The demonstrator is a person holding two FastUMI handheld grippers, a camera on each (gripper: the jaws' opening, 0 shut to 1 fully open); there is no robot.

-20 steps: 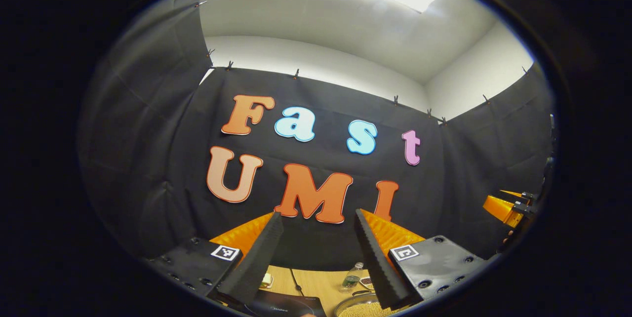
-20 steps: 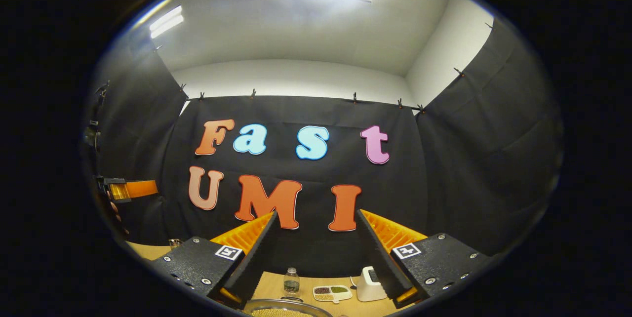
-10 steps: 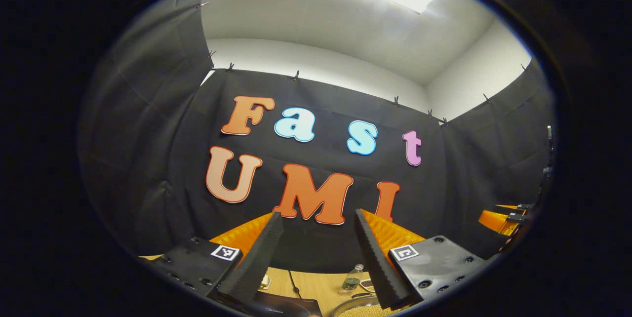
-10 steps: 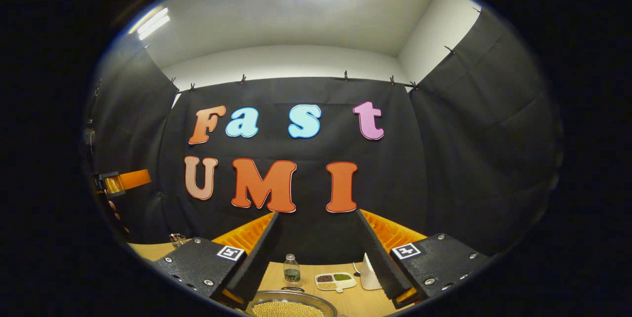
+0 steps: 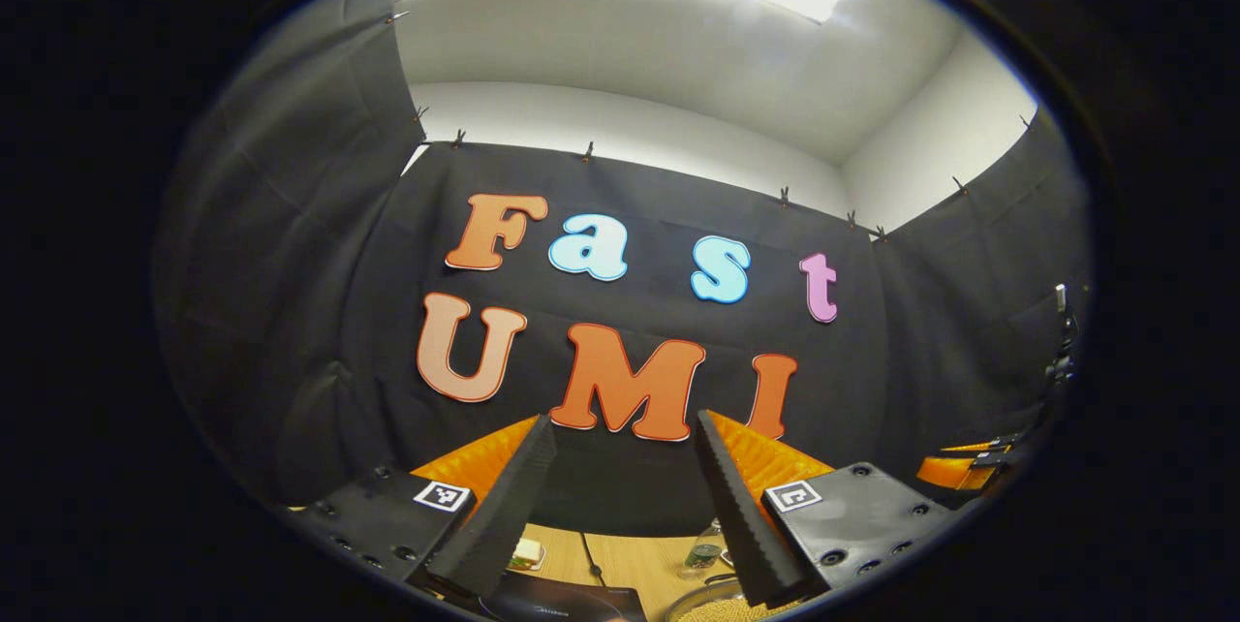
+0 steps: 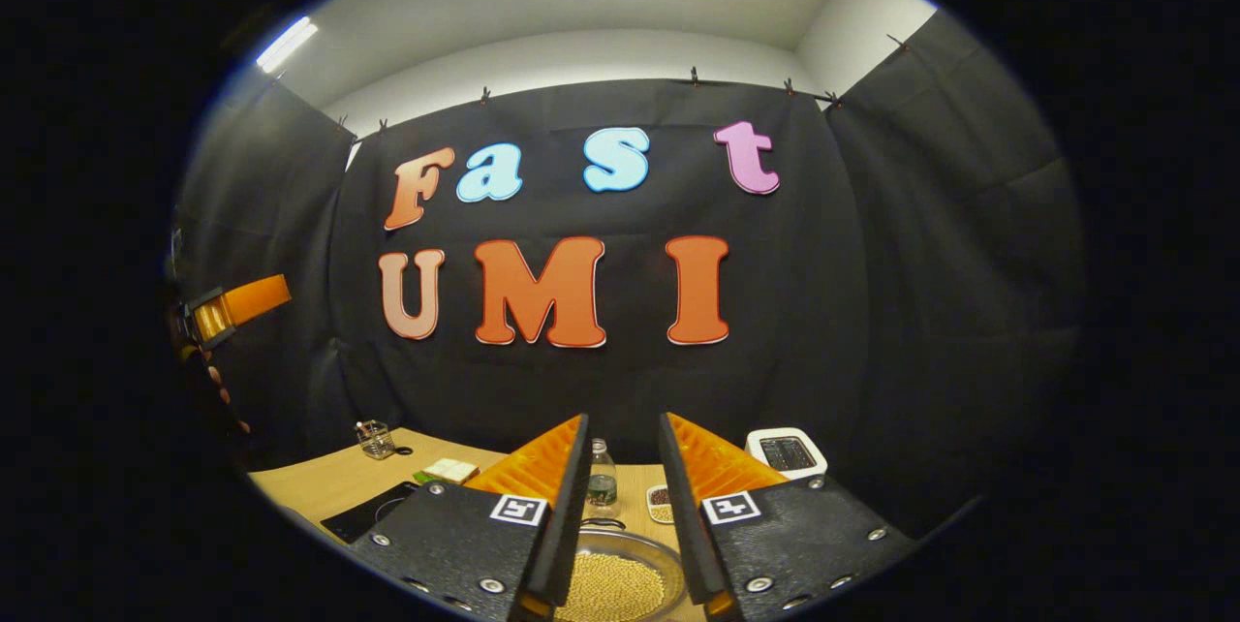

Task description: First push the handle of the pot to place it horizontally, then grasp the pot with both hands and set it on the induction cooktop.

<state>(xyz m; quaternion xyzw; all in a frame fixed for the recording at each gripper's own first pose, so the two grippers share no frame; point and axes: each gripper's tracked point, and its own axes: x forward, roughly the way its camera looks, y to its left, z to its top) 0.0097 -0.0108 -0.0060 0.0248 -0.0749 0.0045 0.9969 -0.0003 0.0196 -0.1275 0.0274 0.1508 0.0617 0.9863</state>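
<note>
Hovering above the table (image 6: 320, 482), the right gripper (image 6: 625, 506) has its fingers narrowed to a slim gap with nothing between them, and the pot (image 6: 620, 583) lies straight ahead and below, its bowl of pale grains showing through that gap. A thin dark loop at the pot's far rim, toward the bottle (image 6: 602, 482), may be the handle; I cannot tell which way it lies. The left gripper (image 5: 620, 506) is spread wide and empty, tipped up at the wall, with the cooktop (image 5: 562, 603) under its left finger and the pot's rim (image 5: 702, 603) low by its right finger. So the pot sits to the right of the cooktop, between the two grippers, and nearer the right one's line. My judgement: the push falls to the right gripper, which must drop and reach past the bowl to that far rim.
</note>
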